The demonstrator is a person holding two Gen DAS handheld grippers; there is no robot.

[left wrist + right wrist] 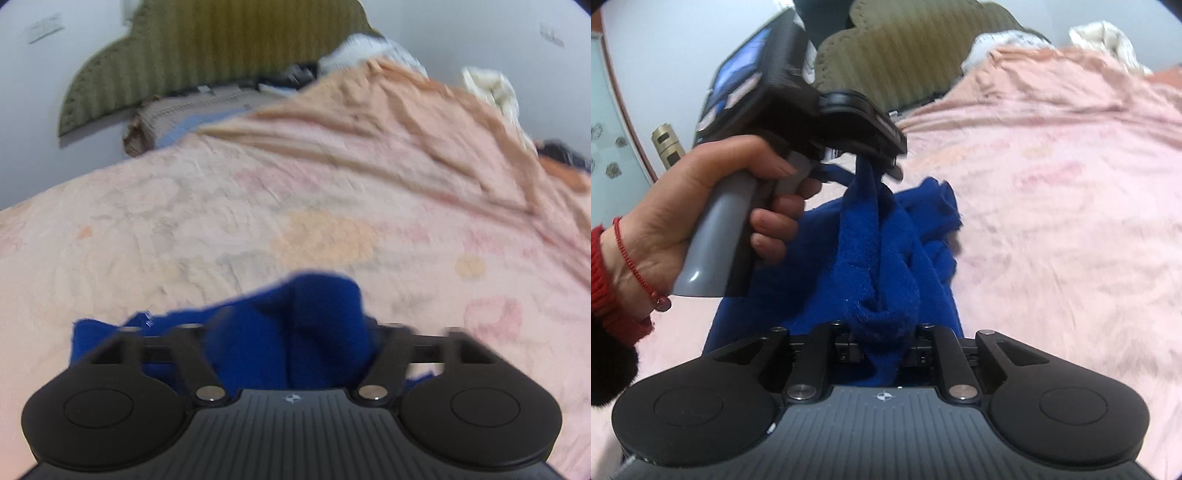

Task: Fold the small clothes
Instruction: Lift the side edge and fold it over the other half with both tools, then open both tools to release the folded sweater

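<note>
The blue knit garment [882,258], bunched on the pink bed [1052,192], is judged soft, light and floppy, best taken by an edge; the left gripper [291,332] is spread around a fold, the right gripper [886,341] apparently clamped on another.

Both wrist cameras look forward and down, close over the blue garment [291,332] on the pink bedspread [1052,184].

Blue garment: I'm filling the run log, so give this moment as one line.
blue garment bunched on pink bedsheet; left gripper wide, garment between; right gripper closed on garment
</note>
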